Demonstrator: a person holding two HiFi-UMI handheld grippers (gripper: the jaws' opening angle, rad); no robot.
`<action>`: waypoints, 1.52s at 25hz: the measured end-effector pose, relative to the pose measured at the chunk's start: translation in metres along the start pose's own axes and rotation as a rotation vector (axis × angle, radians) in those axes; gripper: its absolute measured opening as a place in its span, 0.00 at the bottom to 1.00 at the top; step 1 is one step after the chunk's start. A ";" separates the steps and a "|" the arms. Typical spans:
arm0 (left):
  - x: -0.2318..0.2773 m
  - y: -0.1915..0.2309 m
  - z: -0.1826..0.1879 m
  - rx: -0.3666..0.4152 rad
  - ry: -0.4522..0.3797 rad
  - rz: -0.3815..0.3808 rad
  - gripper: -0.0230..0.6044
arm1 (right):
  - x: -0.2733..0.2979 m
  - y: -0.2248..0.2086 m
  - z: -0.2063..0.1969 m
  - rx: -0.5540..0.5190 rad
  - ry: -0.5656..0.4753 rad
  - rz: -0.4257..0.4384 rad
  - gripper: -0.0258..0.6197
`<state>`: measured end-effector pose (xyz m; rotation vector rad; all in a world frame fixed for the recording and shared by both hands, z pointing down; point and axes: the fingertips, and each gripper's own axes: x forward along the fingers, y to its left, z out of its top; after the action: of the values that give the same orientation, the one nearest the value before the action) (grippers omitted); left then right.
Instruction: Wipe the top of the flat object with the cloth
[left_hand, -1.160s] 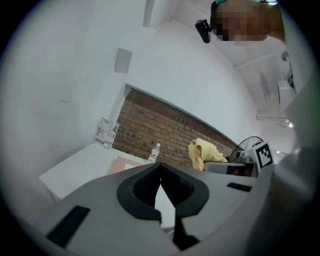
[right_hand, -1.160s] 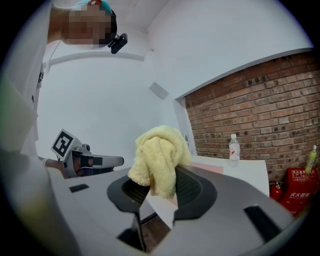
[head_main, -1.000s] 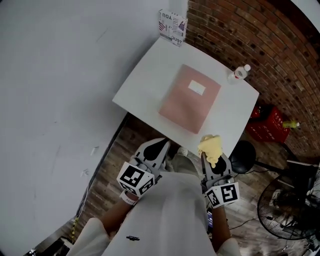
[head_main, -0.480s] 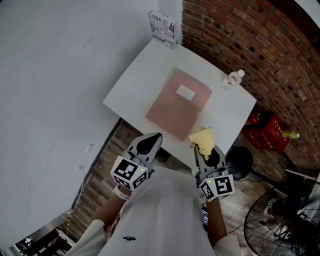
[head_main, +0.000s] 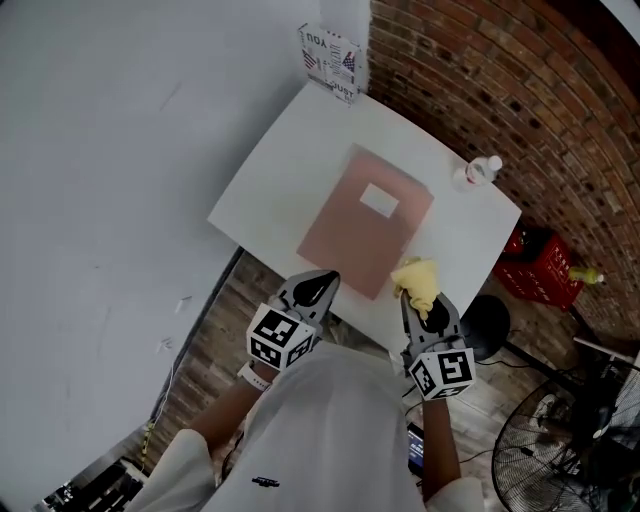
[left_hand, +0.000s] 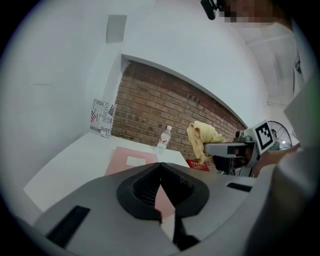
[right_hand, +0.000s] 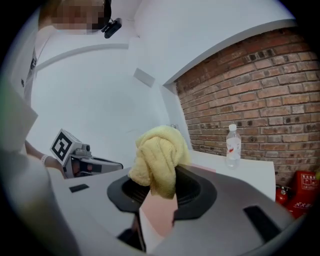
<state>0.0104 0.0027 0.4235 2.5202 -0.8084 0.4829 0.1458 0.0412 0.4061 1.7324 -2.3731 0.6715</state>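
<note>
- In the head view, a white counter (head_main: 270, 185) is seen set into the corner between a white wall and a brick wall.
- A pink flat object (head_main: 362, 228) with a small white label (head_main: 380, 200) lies flat near the middle of the counter.
- A printed box (head_main: 330, 50) stands at the far corner, and a clear bottle (head_main: 483, 170) stands upright by the right edge, well apart from the flat object.
- The left tongs (head_main: 321, 278) are held at the near edge of the counter, just near of the flat object.
- The right tongs (head_main: 418, 296) are held at the near right edge, and a yellow cloth (head_main: 417, 279) is bunched at their tips, just beside the near right corner of the flat object.
- A red crate (head_main: 545, 268) and a fan (head_main: 560, 445) are seen on the floor to the right.
- In the left gripper view, the left tongs are seen closed tip to tip, with nothing held between them. The flat object lies beyond the tips, and the cloth hangs from the right tongs to the right, raised against the brick wall.
- In the right gripper view, the right tongs are seen clamped on the cloth, which is bundled up and droops over the gap. The pink surface shows below it.
</note>
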 end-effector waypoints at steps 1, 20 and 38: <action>0.004 0.005 -0.004 0.000 0.012 -0.003 0.06 | 0.006 -0.005 -0.001 -0.004 0.007 -0.009 0.23; 0.085 0.060 -0.070 -0.070 0.153 -0.054 0.06 | 0.133 -0.113 -0.029 -0.074 0.145 -0.086 0.23; 0.111 0.079 -0.114 -0.087 0.267 -0.055 0.06 | 0.198 -0.175 -0.061 -0.316 0.411 -0.077 0.23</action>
<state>0.0257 -0.0471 0.5929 2.3273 -0.6430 0.7299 0.2329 -0.1486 0.5798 1.3911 -1.9951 0.5421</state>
